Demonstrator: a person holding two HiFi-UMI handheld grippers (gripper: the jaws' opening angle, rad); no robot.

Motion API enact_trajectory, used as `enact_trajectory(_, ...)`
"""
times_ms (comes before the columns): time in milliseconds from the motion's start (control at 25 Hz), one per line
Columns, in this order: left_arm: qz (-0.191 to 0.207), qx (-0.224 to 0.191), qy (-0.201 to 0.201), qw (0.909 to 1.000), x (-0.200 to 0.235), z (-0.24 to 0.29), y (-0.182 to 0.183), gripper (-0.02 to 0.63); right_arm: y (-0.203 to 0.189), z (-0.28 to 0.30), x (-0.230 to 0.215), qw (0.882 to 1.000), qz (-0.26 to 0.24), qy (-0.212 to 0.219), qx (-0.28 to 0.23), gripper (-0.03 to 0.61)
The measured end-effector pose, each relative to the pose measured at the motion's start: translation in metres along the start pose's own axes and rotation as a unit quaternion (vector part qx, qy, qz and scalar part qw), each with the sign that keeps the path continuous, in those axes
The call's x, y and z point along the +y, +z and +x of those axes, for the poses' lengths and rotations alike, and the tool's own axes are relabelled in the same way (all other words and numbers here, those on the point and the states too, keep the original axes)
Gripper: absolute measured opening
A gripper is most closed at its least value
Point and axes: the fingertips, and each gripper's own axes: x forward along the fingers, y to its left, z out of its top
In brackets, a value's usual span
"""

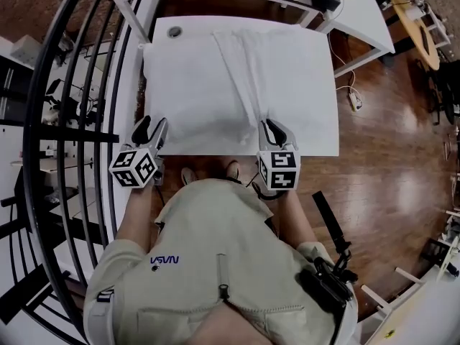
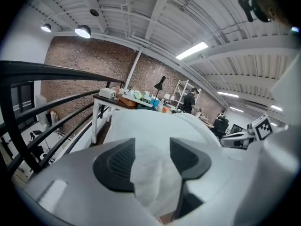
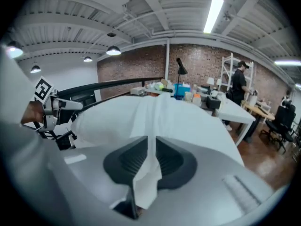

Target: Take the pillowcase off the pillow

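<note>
Two grippers work the pillow (image 1: 237,85) lying on the table (image 1: 198,24): left gripper (image 2: 153,154) spread around loose pillowcase (image 2: 155,178), right gripper (image 3: 151,157) pinching a thin fold (image 3: 150,121) that might slip out if tugged.

Your right gripper (image 3: 151,144) has its jaws nearly together, with a thin fold of white pillowcase (image 3: 151,112) pinched between the pads and its loose end hanging just below them. The fold runs up as a ridge over the pillow (image 3: 202,124). Your left gripper (image 3: 70,106) is at far left by the pillow's corner; its jaws can't be read from here. Behind are a black railing (image 3: 117,83), a cluttered table (image 3: 235,108), a black lamp (image 3: 179,67) and a brick wall (image 3: 136,65). A person (image 3: 239,83) stands by white shelving (image 3: 228,72), with an office chair (image 3: 282,117) far right.
</note>
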Motion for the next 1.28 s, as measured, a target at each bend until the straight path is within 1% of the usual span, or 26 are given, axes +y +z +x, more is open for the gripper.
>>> enact_trajectory(120,0.010,-0.011,-0.013,0.9998,-0.022,0.000,0.018,0.213,0.025,-0.003,-0.009,0.999,-0.003,0.008,-0.035,0.055)
enact_trajectory(240,0.014,-0.017,-0.016,0.9996,-0.036,0.001,0.031,0.242,0.034,0.003,-0.014,0.998,-0.003,0.028,-0.047,0.055)
enact_trajectory(400,0.026,0.007,-0.016,0.9995,-0.053,0.015,0.032,0.291,0.041,0.010,-0.019,0.997,-0.007,0.054,-0.063,0.055)
enact_trajectory(480,0.035,0.015,-0.011,0.9992,-0.061,0.023,0.032,0.298,0.045,0.012,-0.021,0.995,-0.008,0.066,-0.071,0.055)
enact_trajectory(680,0.057,0.011,-0.001,0.9983,-0.073,0.040,0.048,0.298,0.063,0.020,-0.025,0.993,-0.016,0.083,-0.084,0.055)
enact_trajectory(800,0.074,0.018,-0.006,0.9971,-0.067,0.054,0.058,0.323,0.075,0.025,-0.024,0.993,-0.017,0.078,-0.091,0.055)
enact_trajectory(880,0.083,0.018,-0.018,0.9962,-0.061,0.068,0.069,0.331,0.085,0.032,-0.026,0.994,-0.017,0.070,-0.088,0.056)
enact_trajectory(1000,0.092,0.020,-0.036,0.9949,-0.049,0.090,0.090,0.337,0.105,0.043,-0.022,0.995,-0.022,0.057,-0.081,0.074)
enact_trajectory(1160,0.094,0.026,-0.056,0.9937,-0.032,0.118,0.112,0.339,0.138,0.061,-0.024,0.996,-0.019,0.035,-0.077,0.102)
enact_trajectory(1280,0.086,0.026,-0.056,0.9944,-0.024,0.136,0.123,0.339,0.163,0.081,-0.034,0.997,-0.022,0.015,-0.071,0.131)
